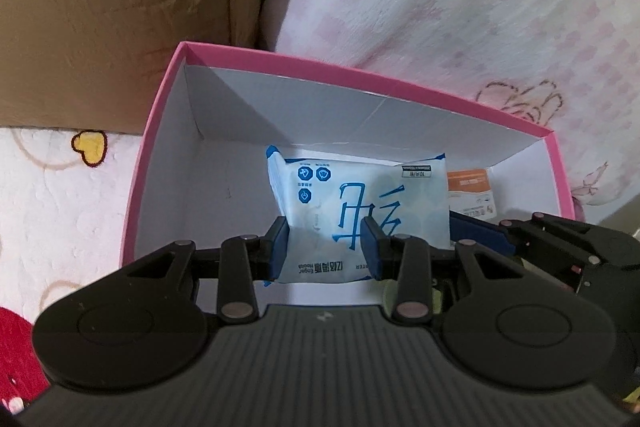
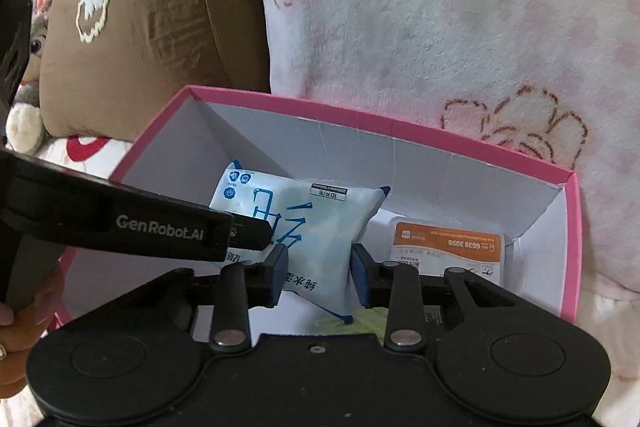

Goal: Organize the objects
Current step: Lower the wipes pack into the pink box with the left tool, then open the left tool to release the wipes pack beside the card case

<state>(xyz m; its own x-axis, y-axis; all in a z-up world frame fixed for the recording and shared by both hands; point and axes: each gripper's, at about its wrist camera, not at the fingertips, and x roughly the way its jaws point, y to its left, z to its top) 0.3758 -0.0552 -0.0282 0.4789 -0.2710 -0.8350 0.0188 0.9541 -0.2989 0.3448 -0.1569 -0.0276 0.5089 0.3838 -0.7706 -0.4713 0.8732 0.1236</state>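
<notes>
A: Hovering over the pink box (image 1: 154, 155) right now, and the blue-and-white wipes pack (image 1: 360, 211) sits inside it, propped against the far wall at about 12 o'clock from the left hand-held gripper (image 1: 326, 247).

B: Is that pack gripped or just framed by the blue pads?

A: Tough call from the left wrist view. The pads sit either side of the pack's lower half, one seems to overlap its face, the jaws look about half spread; I cannot tell if they pinch it.

B: And the right hand-held gripper (image 2: 318, 277)?

A: Same story from its own camera: the pack (image 2: 316, 227) fills the gap between its pads, jaws at a middling width, contact unclear. The left tool's black arm crosses in from 9 o'clock, its tip touching or just over the pack's left edge.

B: What else is in the box?

A: An orange-and-white packet (image 2: 448, 247) lies flat on the floor at 2 o'clock, just beside the pack. Something pale yellow (image 2: 360, 321) peeks out at 6 o'clock, too hidden to name.

B: So progress?

A: I'd judge it well along: two items boxed, the wipes either being settled or released. No loose items show on the floral blanket (image 2: 460, 27) or by the brown cushion (image 2: 160, 19), though the views are narrow.
</notes>
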